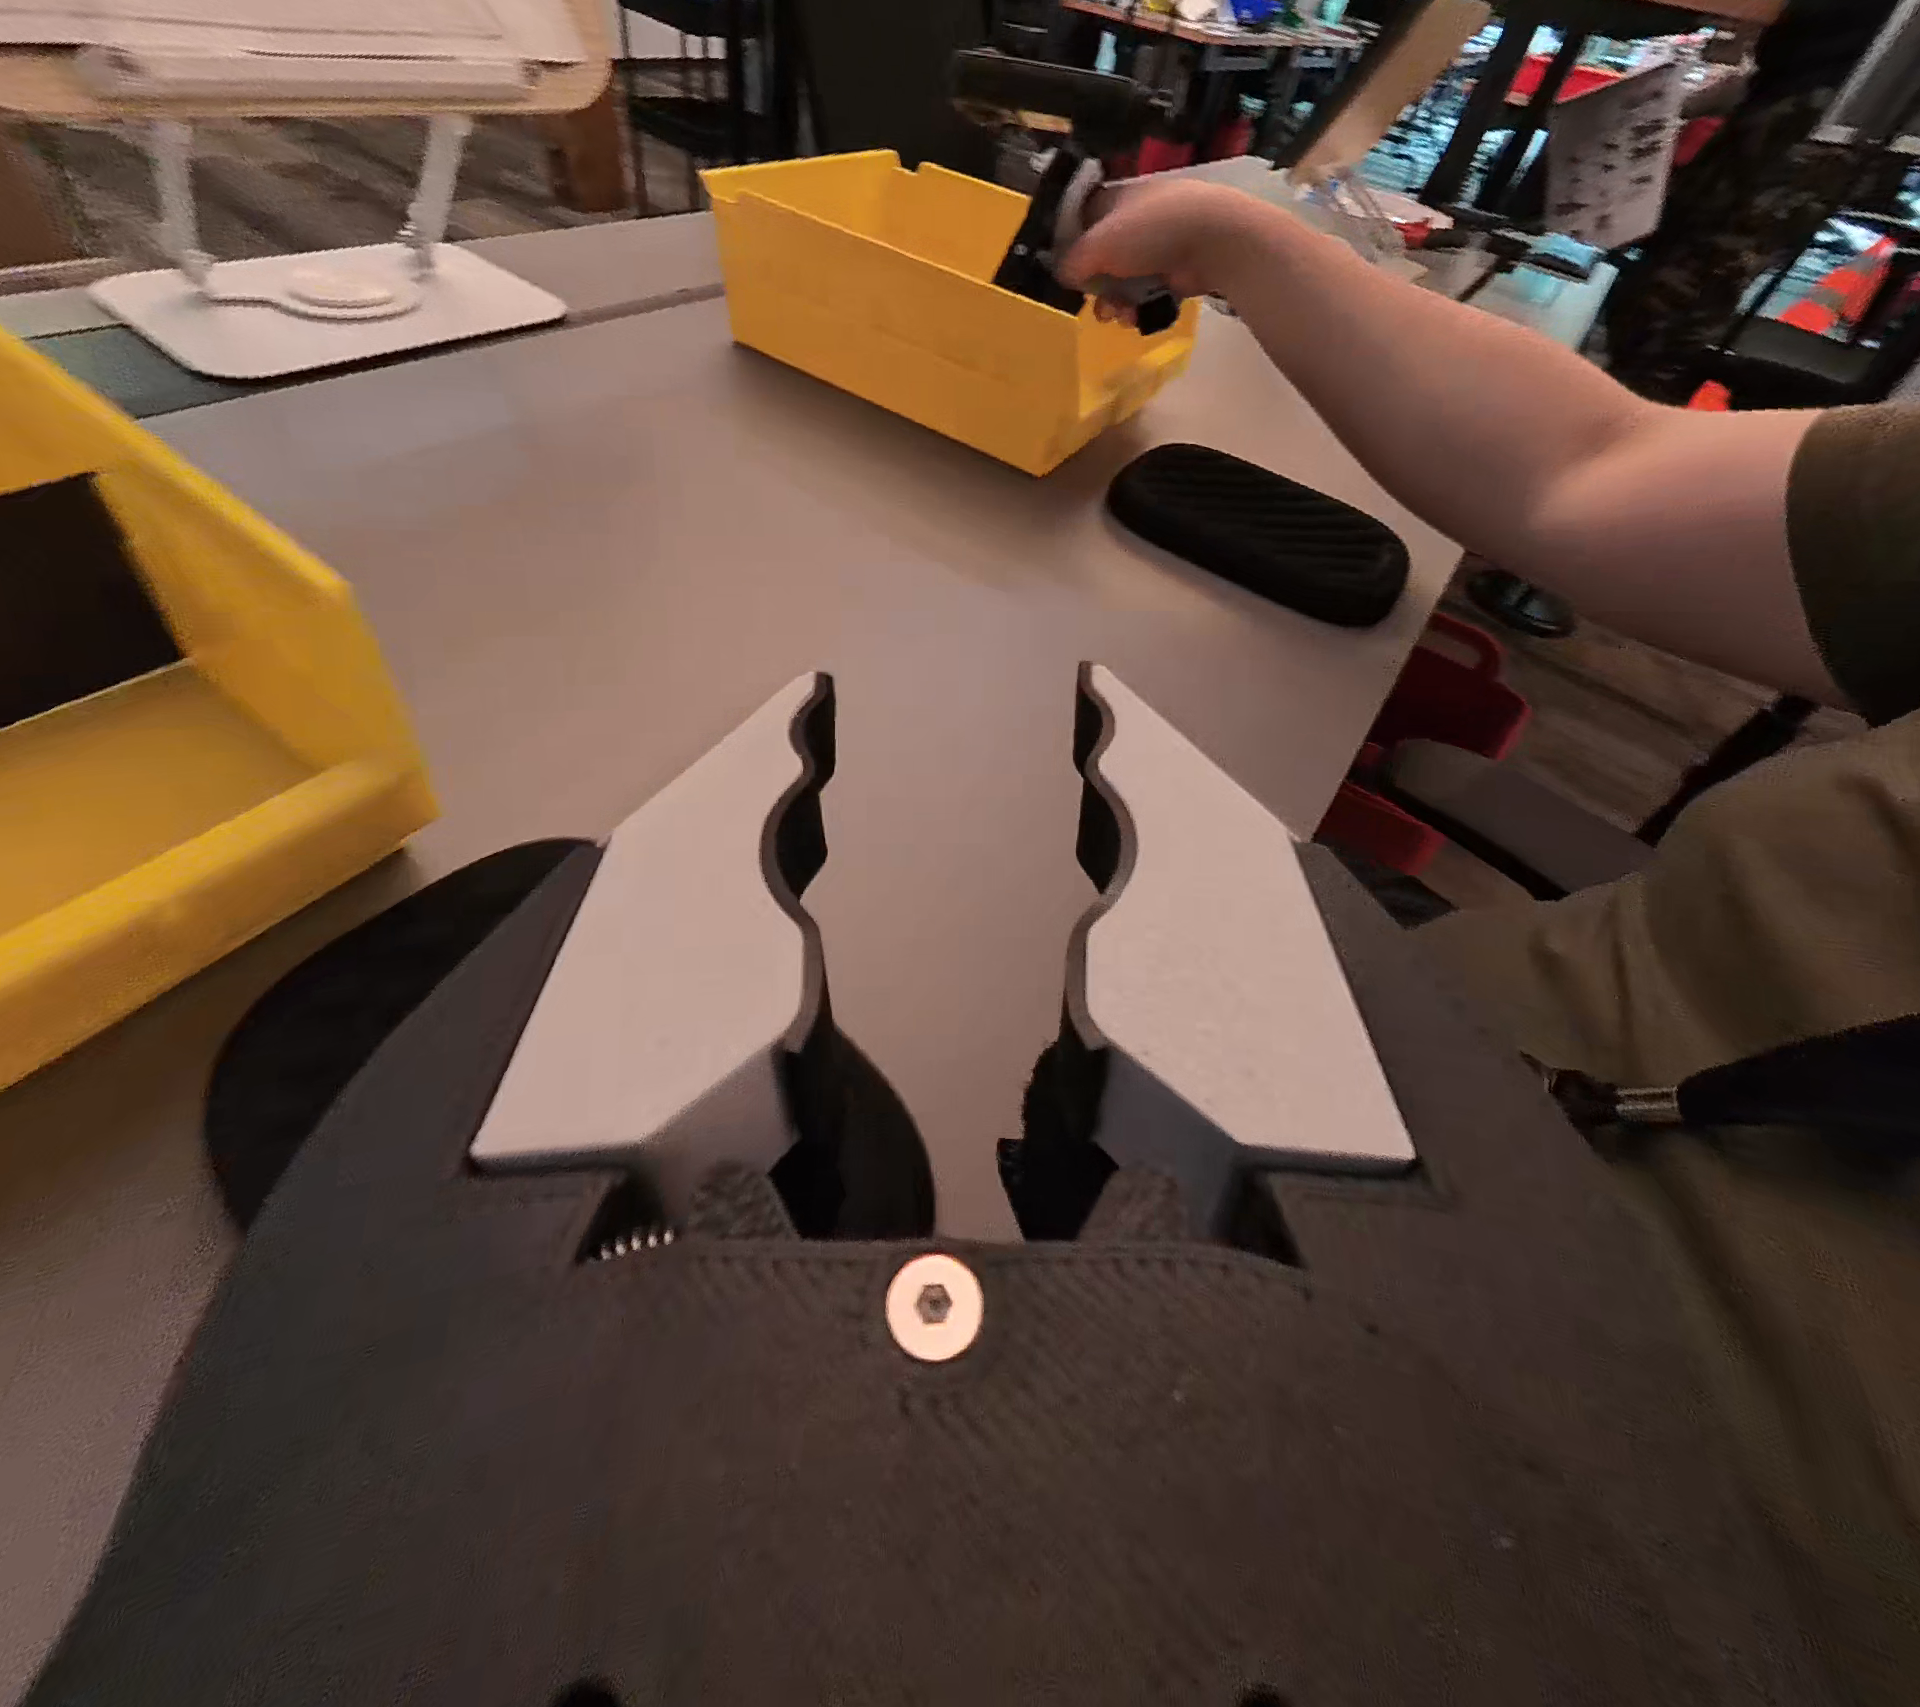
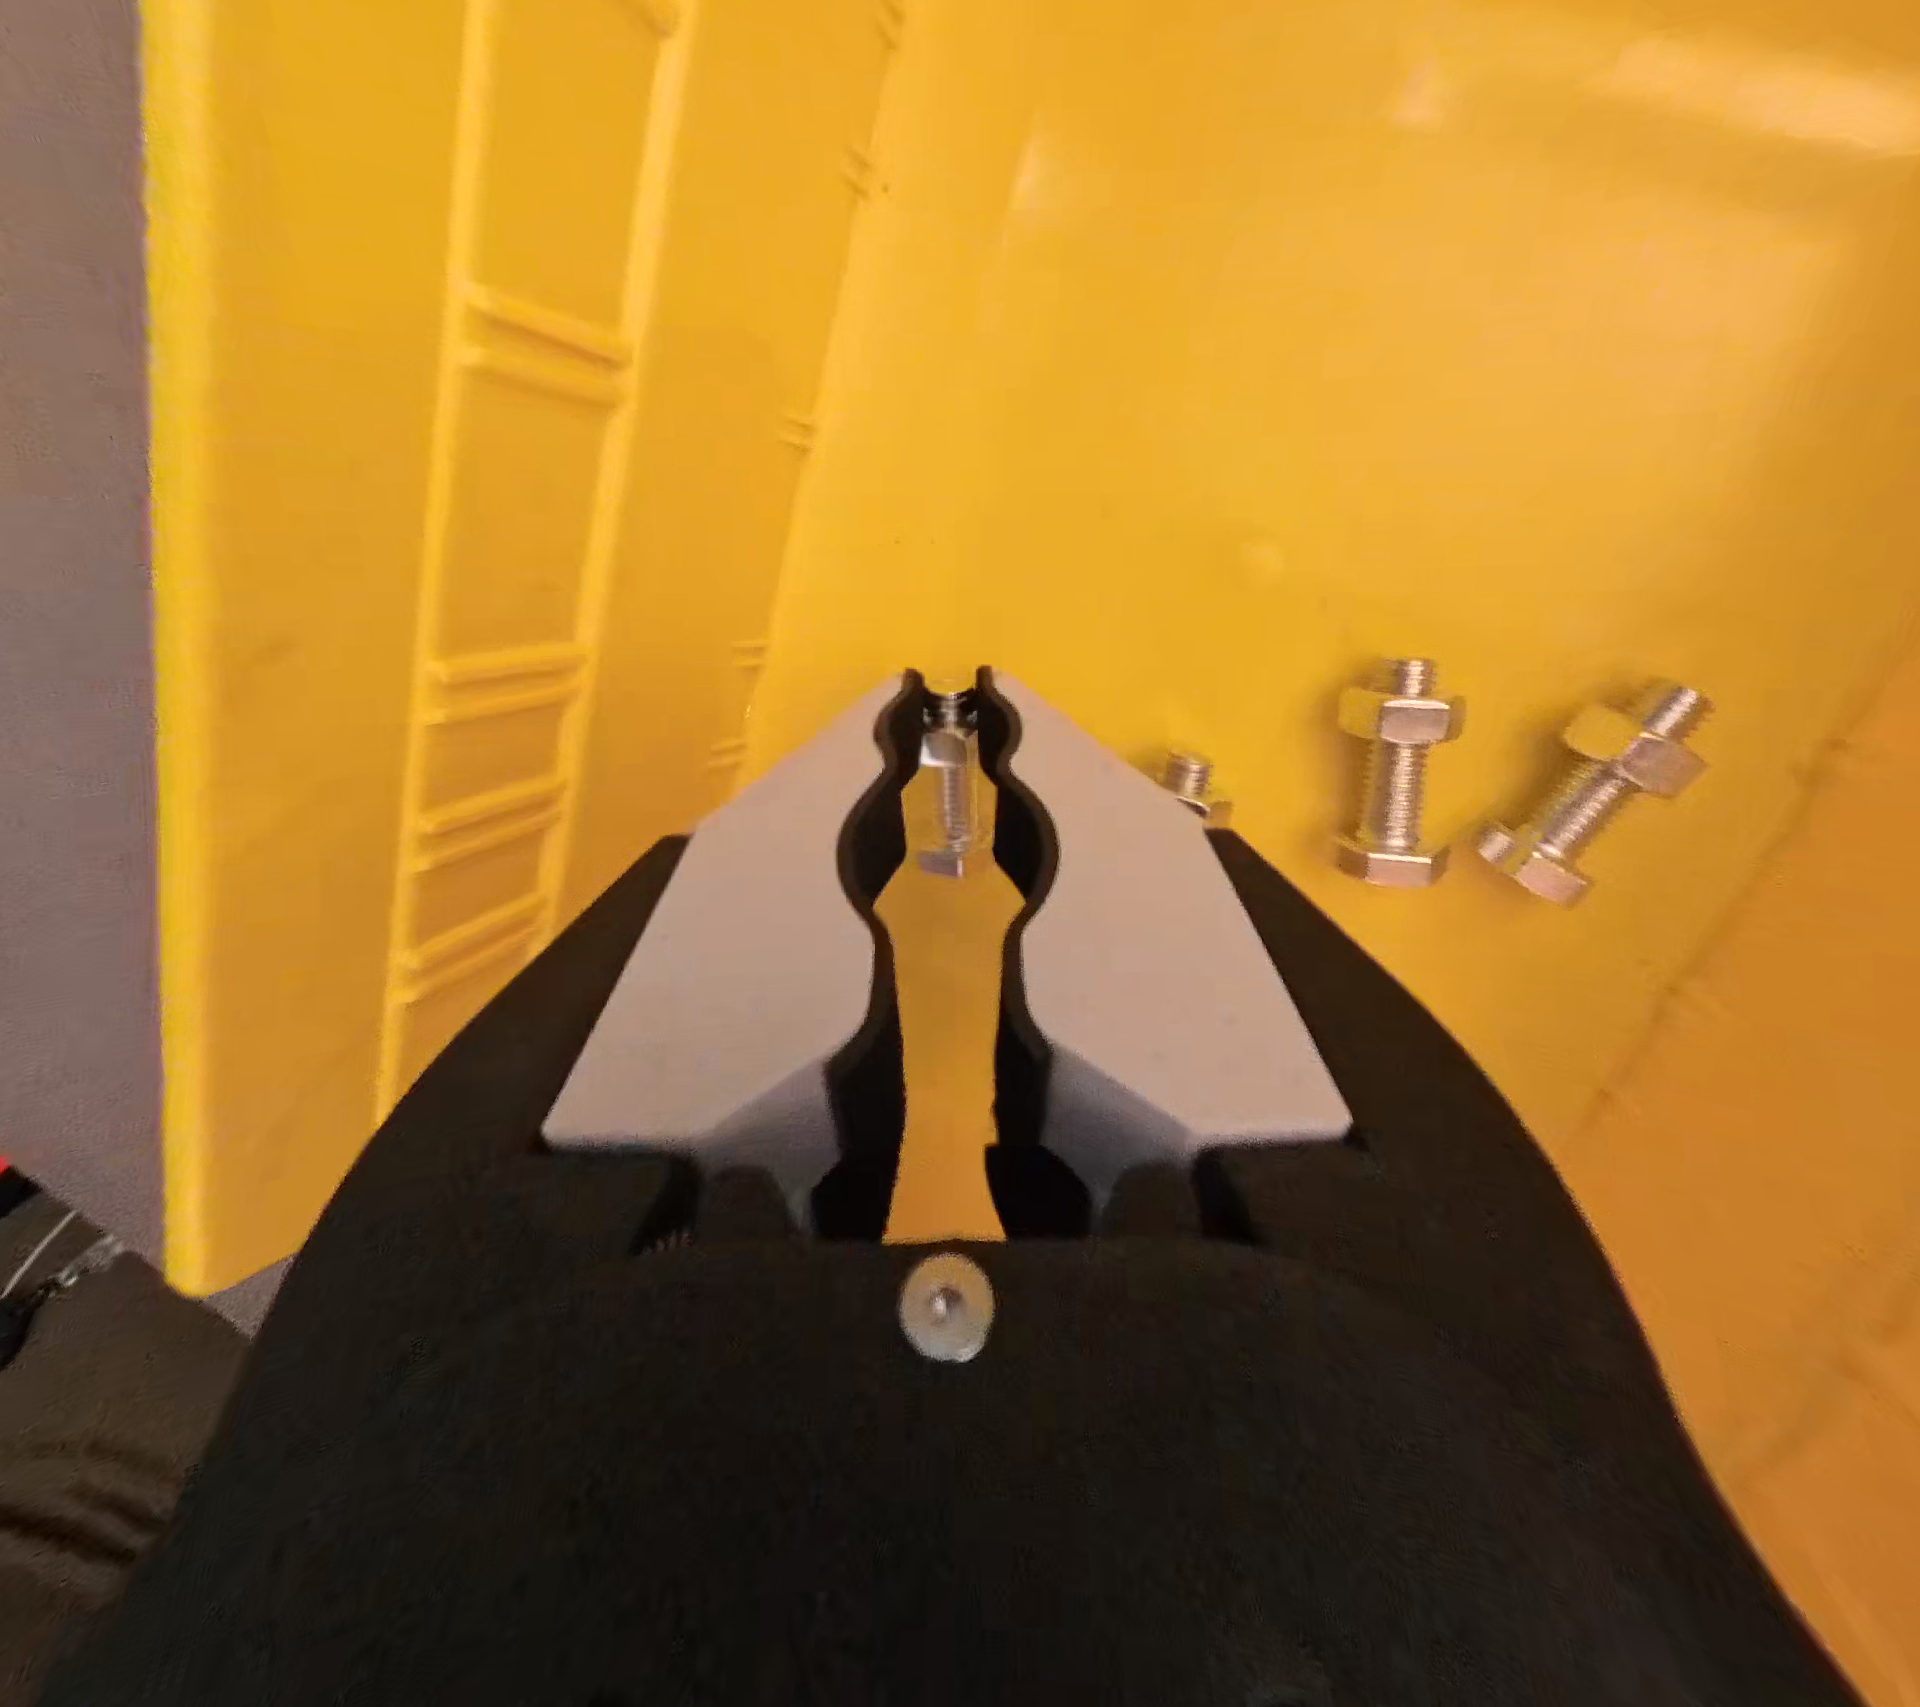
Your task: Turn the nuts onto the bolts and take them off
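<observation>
Right gripper point(image 2: 947, 683) inside yellow bin point(image 2: 1299, 255) — tips pinched on bolt point(image 2: 951, 784) with nut. Left gripper point(image 1: 953, 691) spread wide, empty, above table point(image 1: 623, 514).

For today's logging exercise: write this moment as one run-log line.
right gripper: shut on bolt inside yellow bin | left gripper: open, empty, above table | loose bolts: on bin floor

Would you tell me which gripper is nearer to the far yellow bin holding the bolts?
Right. The right gripper is inside the yellow bin, shut on a bolt. The left gripper is open over the table, well short of it.
</observation>
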Demonstrator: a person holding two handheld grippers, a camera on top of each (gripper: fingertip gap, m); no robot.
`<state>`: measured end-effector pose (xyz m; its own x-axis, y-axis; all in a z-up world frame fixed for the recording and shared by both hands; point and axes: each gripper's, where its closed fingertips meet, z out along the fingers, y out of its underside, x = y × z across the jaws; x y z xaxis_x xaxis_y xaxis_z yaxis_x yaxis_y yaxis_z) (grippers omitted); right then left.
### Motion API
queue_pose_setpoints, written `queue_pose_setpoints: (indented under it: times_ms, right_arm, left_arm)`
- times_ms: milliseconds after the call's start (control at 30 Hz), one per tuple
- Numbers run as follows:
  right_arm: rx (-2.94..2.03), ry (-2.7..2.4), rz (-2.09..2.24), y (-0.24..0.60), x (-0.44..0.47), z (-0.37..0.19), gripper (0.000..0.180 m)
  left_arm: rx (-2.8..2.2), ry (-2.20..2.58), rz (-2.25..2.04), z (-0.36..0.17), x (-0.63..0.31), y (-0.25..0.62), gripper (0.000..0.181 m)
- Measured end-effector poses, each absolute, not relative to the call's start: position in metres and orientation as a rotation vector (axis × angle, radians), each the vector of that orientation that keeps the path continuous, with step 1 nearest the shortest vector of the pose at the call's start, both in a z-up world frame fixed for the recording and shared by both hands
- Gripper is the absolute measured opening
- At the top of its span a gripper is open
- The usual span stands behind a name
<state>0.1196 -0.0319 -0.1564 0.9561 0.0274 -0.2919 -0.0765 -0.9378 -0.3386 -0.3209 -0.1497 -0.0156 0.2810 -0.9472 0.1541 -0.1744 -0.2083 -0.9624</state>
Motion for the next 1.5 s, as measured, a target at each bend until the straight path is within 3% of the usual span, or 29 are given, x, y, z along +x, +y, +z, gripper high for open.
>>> queue_pose_setpoints:
  times_ms: [100,400,600,833,1100,1267,1500]
  right_arm:
    - [-2.632,0.012,0.376,-0.032,0.125,-0.133,0.01]
    - [-1.77,-0.089,-0.177,-0.102,0.19,0.014,0.062]
    - [-1.731,0.173,-0.178,-0.166,0.26,-0.032,0.086]
    - [-1.691,0.182,0.031,-0.166,0.242,-0.054,0.086]
    - [-1.745,0.057,-0.159,-0.132,0.231,-0.07,0.087]
    - [-1.782,0.114,-0.138,-0.124,0.241,-0.084,0.076]
    - [-1.87,0.17,0.083,-0.124,0.239,-0.103,0.015]
  left_arm:
    - [-1.623,0.981,-0.976,-0.011,-0.345,-0.148,0.046]
    - [-1.668,0.764,-0.834,-0.02,-0.407,-0.14,0.049]
    - [-1.645,0.525,-0.631,-0.014,-0.462,-0.1,0.055]
    - [-1.532,0.317,-0.343,0.015,-0.498,-0.024,0.081]
    - [-1.562,0.34,-0.198,0.011,-0.488,0.028,0.088]
    - [-1.585,0.339,-0.249,0.0,-0.48,0.024,0.088]
    - [-1.585,0.36,-0.29,-0.008,-0.477,-0.01,0.082]
